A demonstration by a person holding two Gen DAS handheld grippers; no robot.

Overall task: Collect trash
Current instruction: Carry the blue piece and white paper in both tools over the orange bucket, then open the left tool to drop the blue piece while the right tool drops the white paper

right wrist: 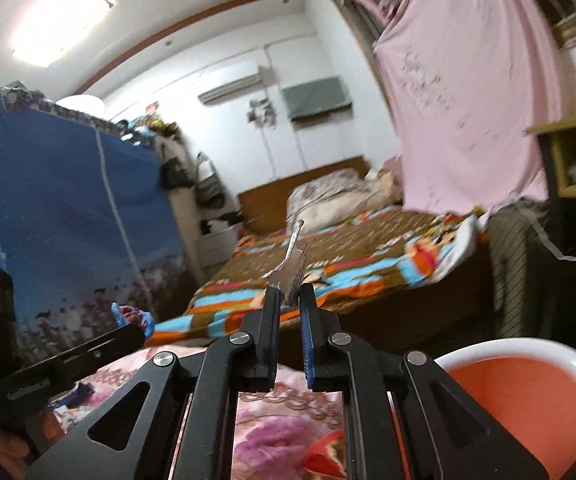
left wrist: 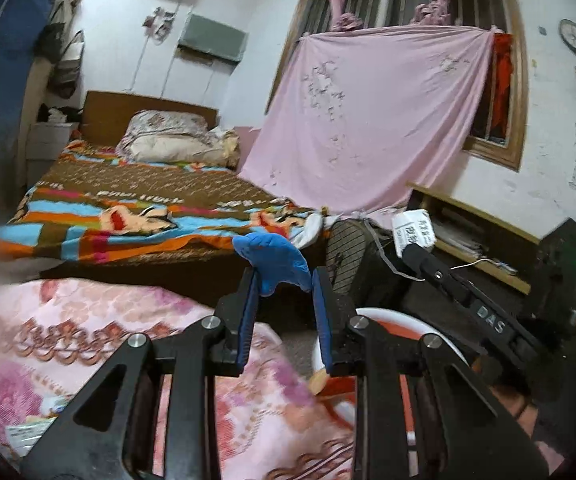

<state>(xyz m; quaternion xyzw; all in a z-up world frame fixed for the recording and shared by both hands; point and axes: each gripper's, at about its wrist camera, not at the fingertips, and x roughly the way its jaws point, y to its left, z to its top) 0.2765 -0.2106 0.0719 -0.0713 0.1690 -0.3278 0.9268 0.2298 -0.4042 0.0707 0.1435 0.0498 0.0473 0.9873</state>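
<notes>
Two tongs are seen, each pinching one piece of trash. A crumpled blue scrap (left wrist: 276, 260) is clamped between the pads of the left tongs (left wrist: 282, 280), held up in the air in front of the bed (left wrist: 148, 216). One thin silvery wrapper (right wrist: 291, 266) is pinched at the tips of the right tongs (right wrist: 289, 300), standing upward above a pink floral quilt (right wrist: 284, 436). One red basin with a white rim (right wrist: 527, 392) is seen low to the right of the right tongs. One pink sheet (left wrist: 375, 112) is draped across the window. One blue wardrobe (right wrist: 68, 208) is seen at the left.
</notes>
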